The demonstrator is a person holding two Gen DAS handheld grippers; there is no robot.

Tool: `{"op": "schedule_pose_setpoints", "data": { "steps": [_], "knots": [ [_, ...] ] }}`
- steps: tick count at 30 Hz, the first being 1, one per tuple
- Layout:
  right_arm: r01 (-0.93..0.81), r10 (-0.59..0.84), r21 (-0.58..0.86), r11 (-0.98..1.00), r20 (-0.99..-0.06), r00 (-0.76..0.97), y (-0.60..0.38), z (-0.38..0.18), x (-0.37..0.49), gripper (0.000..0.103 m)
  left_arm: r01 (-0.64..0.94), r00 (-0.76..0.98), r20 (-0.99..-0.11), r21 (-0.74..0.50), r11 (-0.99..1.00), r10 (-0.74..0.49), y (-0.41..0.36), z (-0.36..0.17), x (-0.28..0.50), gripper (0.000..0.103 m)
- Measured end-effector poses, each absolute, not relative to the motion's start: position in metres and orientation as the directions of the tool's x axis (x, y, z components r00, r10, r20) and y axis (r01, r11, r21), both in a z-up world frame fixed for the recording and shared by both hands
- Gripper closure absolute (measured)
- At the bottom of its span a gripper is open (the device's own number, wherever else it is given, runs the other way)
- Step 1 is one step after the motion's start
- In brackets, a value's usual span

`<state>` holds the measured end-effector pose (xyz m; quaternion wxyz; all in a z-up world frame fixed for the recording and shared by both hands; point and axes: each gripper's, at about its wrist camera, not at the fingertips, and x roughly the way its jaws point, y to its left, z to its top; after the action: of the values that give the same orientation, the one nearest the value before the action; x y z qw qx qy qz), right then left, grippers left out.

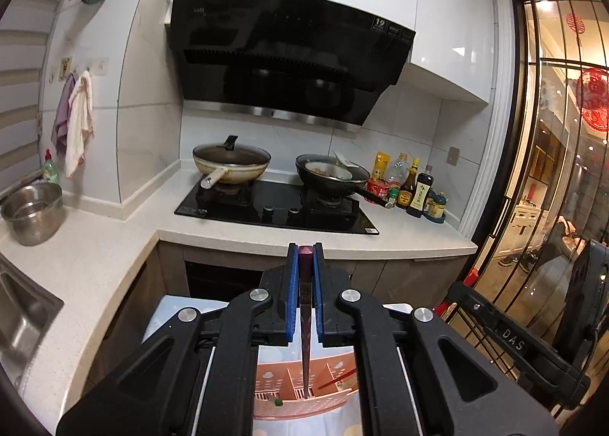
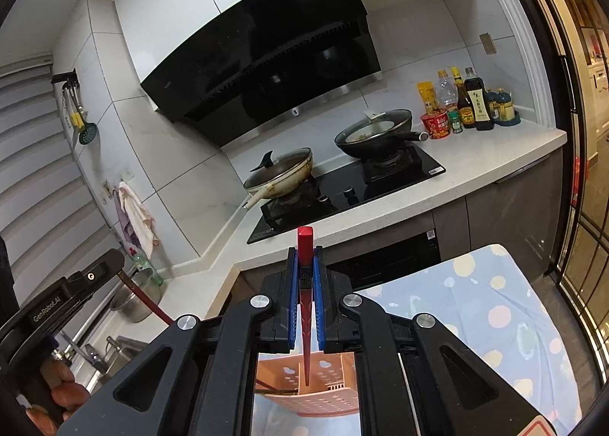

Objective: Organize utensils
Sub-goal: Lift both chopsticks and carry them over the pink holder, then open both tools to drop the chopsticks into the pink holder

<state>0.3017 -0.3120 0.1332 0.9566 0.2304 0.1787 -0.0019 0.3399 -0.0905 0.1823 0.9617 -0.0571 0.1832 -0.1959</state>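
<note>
My left gripper (image 1: pixel 305 251) is shut on a dark maroon chopstick (image 1: pixel 305 321), which runs back between the blue pads, its thin tip hanging over a pink slotted utensil basket (image 1: pixel 335 398). A red chopstick (image 1: pixel 337 379) lies in that basket. My right gripper (image 2: pixel 305 251) is shut on a red chopstick (image 2: pixel 305 241); its tip points down at the pink basket (image 2: pixel 327 394). The left gripper body (image 2: pixel 76 283) shows at the left of the right wrist view, held by a hand (image 2: pixel 62 394), with the maroon chopstick (image 2: pixel 148 302) sticking out.
A blue dotted cloth (image 2: pixel 495 321) covers the surface under the basket. Beyond is a white counter (image 1: pixel 114 245) with a hob (image 1: pixel 278 207), a lidded pan (image 1: pixel 232 162), a black wok (image 1: pixel 331 173), sauce bottles (image 1: pixel 415 188), a steel pot (image 1: pixel 32 213) and a sink (image 1: pixel 23 314). A glass door (image 1: pixel 552 169) stands right.
</note>
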Motion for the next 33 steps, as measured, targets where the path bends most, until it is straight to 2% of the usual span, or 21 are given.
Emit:
{"op": "schedule_pose_setpoints", "data": {
  "steps": [12,14,15,17,20,22,29,33],
  "knots": [
    [0.123,0.093,0.389,0.913,-0.492,0.865,-0.302,0.06,0.34,0.095,0.332,0.81,-0.442,-0.195,0.923,-0.385,-0.099,0.115,0.377,0.096],
    [0.13,0.091,0.383,0.915,-0.508,0.856,-0.302,0.054,0.342,0.091,0.318,0.809,-0.451,-0.202,0.926,-0.377,-0.096,0.111,0.378,0.095],
    [0.137,0.082,0.376,0.917,-0.512,0.855,-0.302,0.052,0.343,0.083,0.318,0.808,-0.451,-0.209,0.925,-0.379,-0.094,0.11,0.378,0.094],
    [0.147,0.064,0.369,0.918,-0.502,0.862,-0.302,0.052,0.338,0.057,0.302,0.814,-0.45,-0.212,0.929,-0.368,-0.089,0.11,0.376,0.076],
    [0.154,0.039,0.356,0.921,-0.481,0.876,-0.302,0.057,0.328,0.05,0.28,0.83,-0.439,-0.207,0.937,-0.345,-0.082,0.113,0.371,0.053],
    [0.151,0.039,0.354,0.923,-0.477,0.878,-0.303,0.06,0.32,0.049,0.276,0.833,-0.434,-0.209,0.938,-0.342,-0.077,0.116,0.364,0.047],
    [0.13,0.049,0.347,0.929,-0.463,0.885,-0.301,0.073,0.275,0.048,0.282,0.834,-0.439,-0.184,0.942,-0.335,-0.059,0.121,0.328,0.039],
    [0.118,0.058,0.332,0.936,-0.477,0.877,-0.294,0.071,0.239,0.048,0.272,0.829,-0.464,-0.152,0.95,-0.312,-0.046,0.115,0.301,0.038]
  ]
}}
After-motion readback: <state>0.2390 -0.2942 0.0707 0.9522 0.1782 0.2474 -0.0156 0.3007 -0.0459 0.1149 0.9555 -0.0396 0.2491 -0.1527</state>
